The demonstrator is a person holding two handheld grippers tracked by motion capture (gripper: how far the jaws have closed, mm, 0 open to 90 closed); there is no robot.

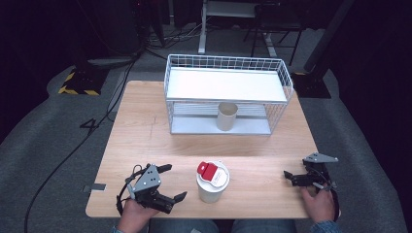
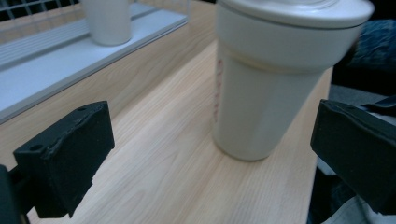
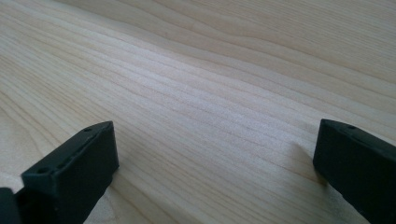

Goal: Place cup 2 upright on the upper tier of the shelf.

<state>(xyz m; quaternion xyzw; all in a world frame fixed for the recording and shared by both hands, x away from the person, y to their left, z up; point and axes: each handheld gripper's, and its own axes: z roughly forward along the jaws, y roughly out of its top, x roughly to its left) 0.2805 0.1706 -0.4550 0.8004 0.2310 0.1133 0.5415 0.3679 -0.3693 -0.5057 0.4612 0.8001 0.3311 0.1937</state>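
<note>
A white travel cup (image 1: 212,182) with a white lid and a red flip tab stands near the table's front edge; it also looms close ahead in the left gripper view (image 2: 271,79). My left gripper (image 1: 173,182) is open just left of the cup, jaws wide apart and nothing between them (image 2: 210,154). My right gripper (image 1: 297,167) rests low at the front right, open over bare wood (image 3: 215,154). A second, lidless beige cup (image 1: 226,116) stands on the lower shelf of the white wire rack (image 1: 228,63), and shows at the top left of the left gripper view (image 2: 107,21).
The wooden table (image 1: 145,131) has free room between the rack and the front cup. A cable (image 1: 73,150) trails over the grey carpet at left. A yellow-black striped base (image 1: 77,85) and desk legs (image 1: 201,34) stand beyond the table.
</note>
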